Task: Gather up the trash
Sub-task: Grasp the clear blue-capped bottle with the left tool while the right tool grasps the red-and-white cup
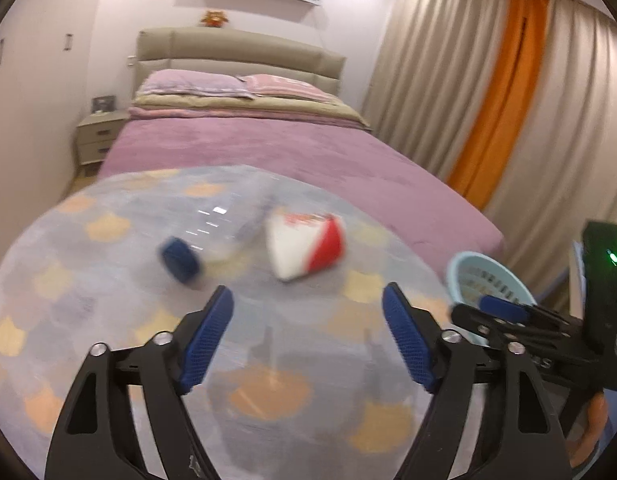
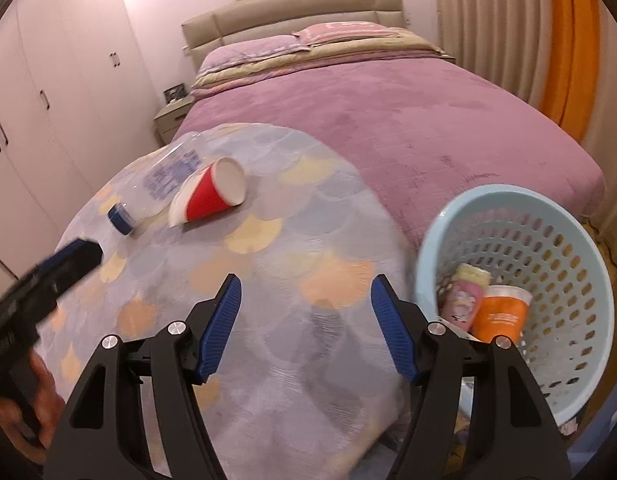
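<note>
At the foot of the bed [image 2: 388, 120], over the scallop-patterned blanket [image 2: 268, 280], both tools hang with their blue-padded jaws spread wide and nothing between them: the left gripper [image 1: 308, 340] and the right gripper [image 2: 306, 328]. Just beyond them on the blanket lies a red-and-white paper cup [image 2: 212, 196] on its side, touching a clear plastic bottle [image 2: 160, 188] with a blue cap, also lying flat. Off the blanket's right edge stands a pale blue perforated basket [image 2: 568, 280], tilted toward the camera, holding an orange cup [image 2: 504, 312] and a pink carton [image 2: 464, 300]. Farther back on the bed are the pillows [image 2: 252, 52] and the padded headboard [image 2: 292, 12].
</note>
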{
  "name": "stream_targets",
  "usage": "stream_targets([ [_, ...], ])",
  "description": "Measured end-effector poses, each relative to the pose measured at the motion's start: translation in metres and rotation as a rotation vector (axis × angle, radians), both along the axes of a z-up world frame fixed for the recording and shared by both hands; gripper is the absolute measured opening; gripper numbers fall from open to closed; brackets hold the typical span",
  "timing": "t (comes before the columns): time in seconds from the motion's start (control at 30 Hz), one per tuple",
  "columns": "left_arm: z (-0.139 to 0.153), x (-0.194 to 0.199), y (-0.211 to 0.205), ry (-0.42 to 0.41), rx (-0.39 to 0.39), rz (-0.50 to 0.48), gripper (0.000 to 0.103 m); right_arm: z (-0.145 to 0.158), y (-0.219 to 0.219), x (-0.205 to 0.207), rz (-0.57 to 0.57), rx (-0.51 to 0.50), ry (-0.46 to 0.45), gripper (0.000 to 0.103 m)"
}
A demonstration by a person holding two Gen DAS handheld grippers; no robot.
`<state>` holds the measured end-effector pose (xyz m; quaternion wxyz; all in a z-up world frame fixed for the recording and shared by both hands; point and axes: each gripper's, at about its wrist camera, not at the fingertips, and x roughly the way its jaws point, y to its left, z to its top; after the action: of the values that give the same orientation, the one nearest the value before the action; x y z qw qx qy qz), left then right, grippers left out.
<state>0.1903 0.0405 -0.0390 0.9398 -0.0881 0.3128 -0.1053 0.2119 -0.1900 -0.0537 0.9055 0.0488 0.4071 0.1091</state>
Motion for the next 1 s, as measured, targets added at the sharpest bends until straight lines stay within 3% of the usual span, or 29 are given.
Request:
stream_targets([
  [0.37,-0.001,0.064,0.039,0.073,0.057,-0.016,0.086,0.015,0.033,0.029,0.038,-0.058,-0.029,0.064],
  [0.53,-0.018,0.103,0.031,0.154,0.173,-0.045,0.086,0.011,0.052,0.05,0.059,-0.089,-0.014,0.064],
  [0.63,-0.032,0.121,0.028,0.23,0.22,-0.055,0.079,0.005,0.061,0.061,0.068,-0.098,0.0,0.064],
  [0.83,-0.043,0.131,0.029,0.244,0.179,-0.089,0.051,-0.004,0.078,0.078,0.101,-0.08,0.016,0.065],
  [1.0,-0.04,0.111,0.057,0.231,0.069,-0.021,0.05,-0.011,0.1,0.085,0.108,-0.1,0.003,0.079],
])
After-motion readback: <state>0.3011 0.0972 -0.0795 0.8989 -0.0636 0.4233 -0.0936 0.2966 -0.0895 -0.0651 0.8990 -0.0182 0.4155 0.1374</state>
